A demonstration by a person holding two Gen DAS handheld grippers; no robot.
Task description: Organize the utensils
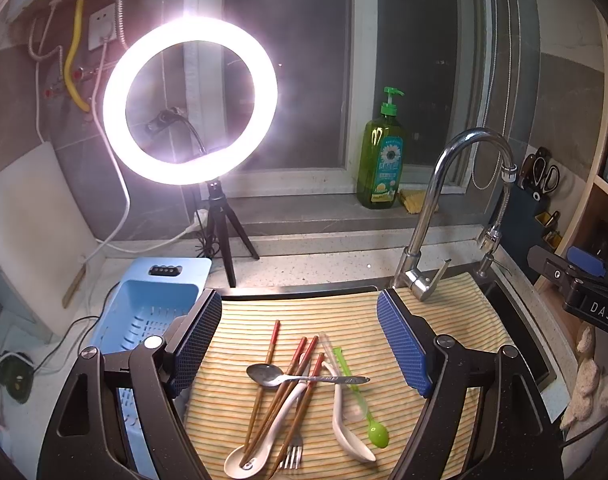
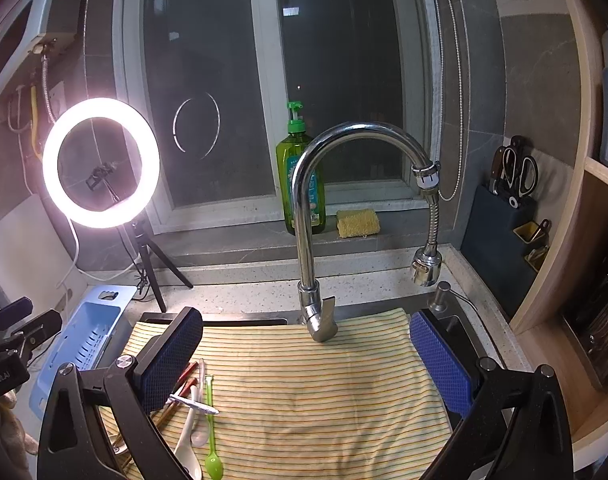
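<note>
In the left wrist view a heap of utensils lies on a yellow striped cloth [image 1: 344,316] over the sink. It holds a metal spoon [image 1: 272,374], several red-tipped chopsticks [image 1: 270,354], two white ceramic spoons [image 1: 340,420], a green plastic spoon [image 1: 378,434] and a fork [image 1: 292,456]. My left gripper [image 1: 300,312] hangs open above the heap and holds nothing. My right gripper [image 2: 304,332] is open over bare cloth [image 2: 324,392], to the right of the heap. There the green spoon [image 2: 212,460] and the chopsticks [image 2: 184,380] lie by its left finger.
A light-blue slotted basket [image 1: 144,312] sits on the counter left of the sink. A chrome faucet [image 2: 308,240] arches over the cloth's far edge. On the counter stands a lit ring light [image 1: 190,100] on a tripod. A green soap bottle [image 1: 380,160] and a sponge [image 2: 358,222] are on the sill.
</note>
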